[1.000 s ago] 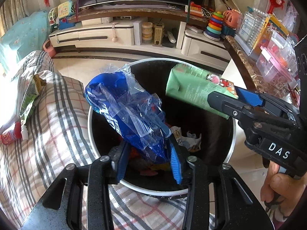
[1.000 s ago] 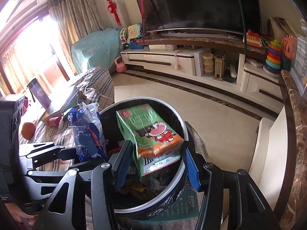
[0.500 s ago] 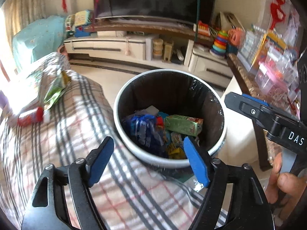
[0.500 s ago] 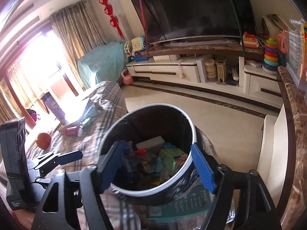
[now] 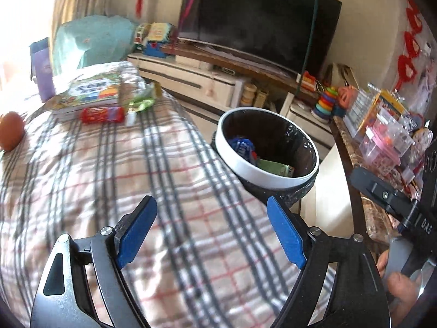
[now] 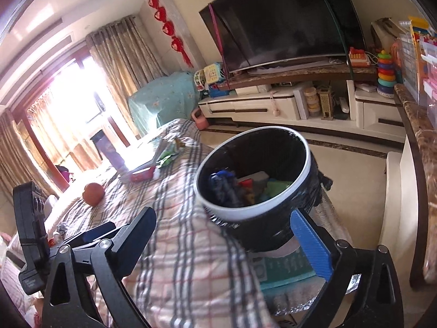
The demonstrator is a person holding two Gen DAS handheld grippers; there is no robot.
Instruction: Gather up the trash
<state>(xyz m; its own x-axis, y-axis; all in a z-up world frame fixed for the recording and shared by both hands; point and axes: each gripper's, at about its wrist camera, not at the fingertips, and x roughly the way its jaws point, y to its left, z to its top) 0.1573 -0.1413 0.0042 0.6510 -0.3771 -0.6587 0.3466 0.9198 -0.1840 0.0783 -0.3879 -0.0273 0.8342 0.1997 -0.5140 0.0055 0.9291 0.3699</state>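
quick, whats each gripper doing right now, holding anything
left gripper: open, jaws have just been opening, nothing between them.
right gripper: open, jaws have just been opening, nothing held.

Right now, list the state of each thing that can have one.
Left gripper: open, empty, jaws just opened.
Right gripper: open, empty, jaws just opened.
Bin: uncovered, partly filled.
Blue bag: in the bin.
Green carton: in the bin.
Red packet: lying on the plaid cloth.
TV: off.
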